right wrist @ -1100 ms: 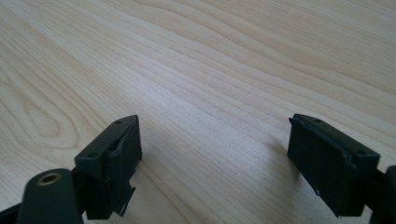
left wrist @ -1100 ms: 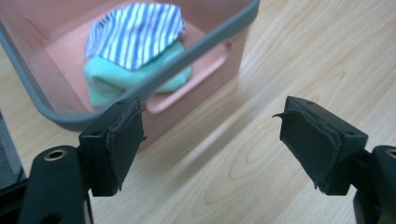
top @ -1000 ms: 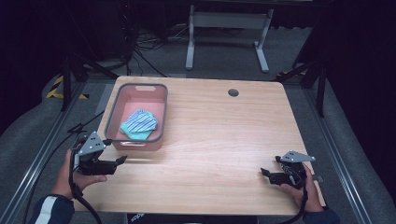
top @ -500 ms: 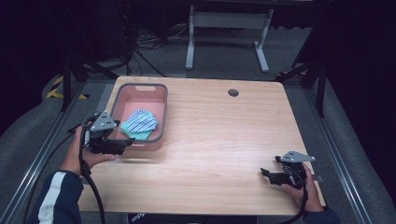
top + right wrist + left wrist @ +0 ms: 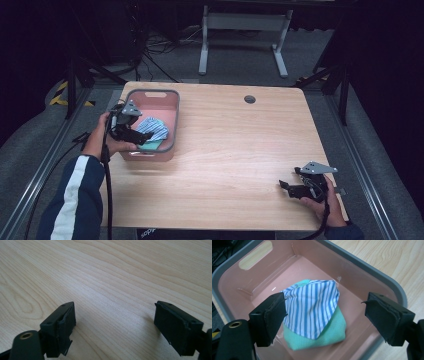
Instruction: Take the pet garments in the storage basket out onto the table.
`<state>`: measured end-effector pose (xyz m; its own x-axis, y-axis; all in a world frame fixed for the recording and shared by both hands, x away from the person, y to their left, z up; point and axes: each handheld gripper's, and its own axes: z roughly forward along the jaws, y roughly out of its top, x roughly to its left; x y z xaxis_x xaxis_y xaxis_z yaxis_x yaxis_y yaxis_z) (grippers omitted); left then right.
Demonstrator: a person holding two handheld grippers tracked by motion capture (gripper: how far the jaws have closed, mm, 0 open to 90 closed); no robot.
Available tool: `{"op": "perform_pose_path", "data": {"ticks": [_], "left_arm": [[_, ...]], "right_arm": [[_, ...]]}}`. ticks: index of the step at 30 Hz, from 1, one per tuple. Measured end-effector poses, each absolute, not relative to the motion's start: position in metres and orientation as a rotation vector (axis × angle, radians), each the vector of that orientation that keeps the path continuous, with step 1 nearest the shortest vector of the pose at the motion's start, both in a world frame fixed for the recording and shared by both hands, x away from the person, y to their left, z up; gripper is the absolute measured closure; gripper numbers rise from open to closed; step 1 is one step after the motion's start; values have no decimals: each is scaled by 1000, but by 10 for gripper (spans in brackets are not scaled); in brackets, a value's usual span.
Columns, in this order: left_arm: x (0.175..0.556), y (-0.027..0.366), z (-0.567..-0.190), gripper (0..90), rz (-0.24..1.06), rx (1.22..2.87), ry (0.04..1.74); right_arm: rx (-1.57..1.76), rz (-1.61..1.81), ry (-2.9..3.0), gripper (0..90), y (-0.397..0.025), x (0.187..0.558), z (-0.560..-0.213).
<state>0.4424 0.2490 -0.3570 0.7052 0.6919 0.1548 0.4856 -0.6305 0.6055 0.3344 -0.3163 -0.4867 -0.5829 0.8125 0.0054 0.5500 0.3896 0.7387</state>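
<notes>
A striped cloth (image 5: 312, 307) lies on a green cloth (image 5: 327, 332) inside the pink bin (image 5: 170, 100) near the desk's (image 5: 240, 150) far left corner. The left gripper (image 5: 325, 315) hovers over them, jaws spread wide. The right gripper (image 5: 115, 327), also spread, rests near the near right corner.

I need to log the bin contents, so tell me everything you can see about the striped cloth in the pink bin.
The striped cloth is soft white fabric with blue stripes, folded to a rough point. It lies on a folded green cloth inside the pink bin. The left gripper hovers over it with jaws open on either side, apparently not touching.
</notes>
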Motion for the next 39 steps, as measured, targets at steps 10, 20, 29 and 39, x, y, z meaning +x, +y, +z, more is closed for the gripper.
{"op": "perform_pose_path", "data": {"ticks": [10, 20, 29, 39], "left_arm": [[474, 238, -373, 184, 421, 2503, 944], [501, 234, -405, 188, 350, 2677, 1058], [514, 227, -422, 225, 318, 2764, 1137], [517, 221, -428, 371, 332, 2799, 1188]], "right_arm": [[1177, 1014, 2294, 179, -316, 334, -487], [1168, 1010, 2289, 178, -315, 333, -487], [1165, 1007, 2287, 178, -315, 333, -487], [1138, 995, 2280, 180, -314, 331, -486]]}}
